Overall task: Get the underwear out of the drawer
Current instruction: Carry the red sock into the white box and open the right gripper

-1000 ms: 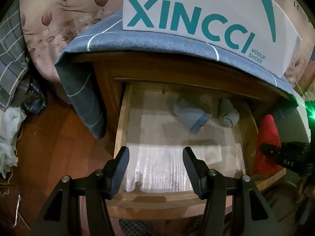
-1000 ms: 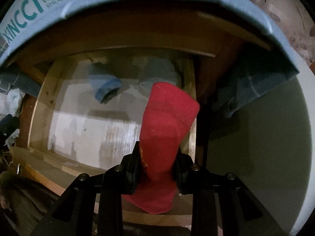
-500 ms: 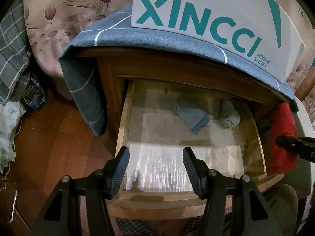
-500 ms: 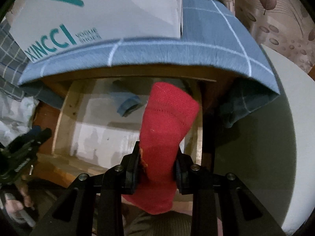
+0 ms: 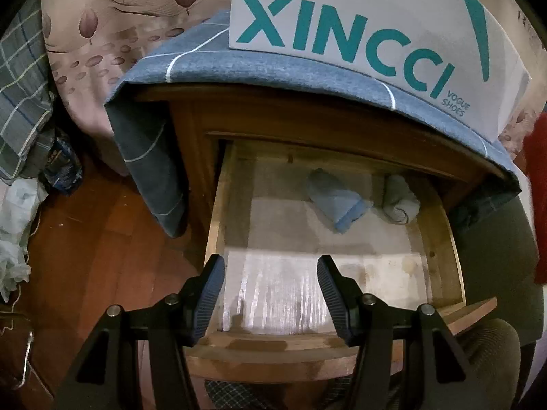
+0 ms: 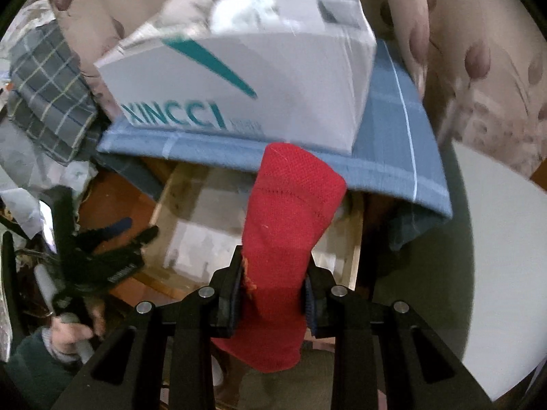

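Right wrist | shoebox [image 6: 259, 78] above drawer [image 6: 171, 205] | red underwear [image 6: 287, 232] foreground

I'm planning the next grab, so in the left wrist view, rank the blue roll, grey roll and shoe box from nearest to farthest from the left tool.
1. Blue roll, mid drawer, ahead of the left tool.
2. Grey roll, back right corner.
3. Shoe box, on top of the cabinet.
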A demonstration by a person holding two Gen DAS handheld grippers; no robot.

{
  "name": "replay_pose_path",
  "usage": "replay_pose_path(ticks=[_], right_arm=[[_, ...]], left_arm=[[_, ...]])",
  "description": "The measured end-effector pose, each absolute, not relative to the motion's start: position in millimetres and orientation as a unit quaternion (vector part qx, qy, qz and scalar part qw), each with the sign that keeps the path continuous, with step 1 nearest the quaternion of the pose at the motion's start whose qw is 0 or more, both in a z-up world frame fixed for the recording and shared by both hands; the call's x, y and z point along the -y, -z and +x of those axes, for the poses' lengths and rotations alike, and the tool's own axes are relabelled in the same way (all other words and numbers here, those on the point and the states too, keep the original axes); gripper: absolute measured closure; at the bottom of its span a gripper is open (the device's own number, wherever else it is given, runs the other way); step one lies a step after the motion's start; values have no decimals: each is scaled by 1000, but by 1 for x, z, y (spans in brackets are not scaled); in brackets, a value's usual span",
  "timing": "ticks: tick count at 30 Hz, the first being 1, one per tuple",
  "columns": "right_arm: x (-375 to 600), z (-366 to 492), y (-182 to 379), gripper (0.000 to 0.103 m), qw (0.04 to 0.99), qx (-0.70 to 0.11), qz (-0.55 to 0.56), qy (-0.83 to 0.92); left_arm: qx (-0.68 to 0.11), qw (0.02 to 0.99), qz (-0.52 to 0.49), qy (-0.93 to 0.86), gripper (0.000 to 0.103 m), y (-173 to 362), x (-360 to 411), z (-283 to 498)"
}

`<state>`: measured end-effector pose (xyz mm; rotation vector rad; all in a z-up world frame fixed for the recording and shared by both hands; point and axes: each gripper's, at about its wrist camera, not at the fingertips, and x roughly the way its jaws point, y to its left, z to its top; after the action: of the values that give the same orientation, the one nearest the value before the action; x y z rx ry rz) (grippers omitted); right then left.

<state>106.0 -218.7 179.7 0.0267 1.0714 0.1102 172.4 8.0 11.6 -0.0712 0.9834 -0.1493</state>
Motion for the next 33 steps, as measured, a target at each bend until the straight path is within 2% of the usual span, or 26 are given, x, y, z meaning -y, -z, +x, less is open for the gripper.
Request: replay_pose_path(ticks=[14,20,27,33], right_arm=[[214,159,-295,76,905,-425,-7,-35],[216,200,-323,76,912,-409,-22,-11],[216,248,-313,76,903,-428,-26,3],[214,285,-272,76,882,-470,-27,8]], left_arm=[[-467,881,-33,71,45,-13,-8,171],[-464,882,-37,73,45,-15,-10,171],[-462,883,-41,75,45,-16,-12,171],[-460,884,-44,75,45,-17,-12,172]])
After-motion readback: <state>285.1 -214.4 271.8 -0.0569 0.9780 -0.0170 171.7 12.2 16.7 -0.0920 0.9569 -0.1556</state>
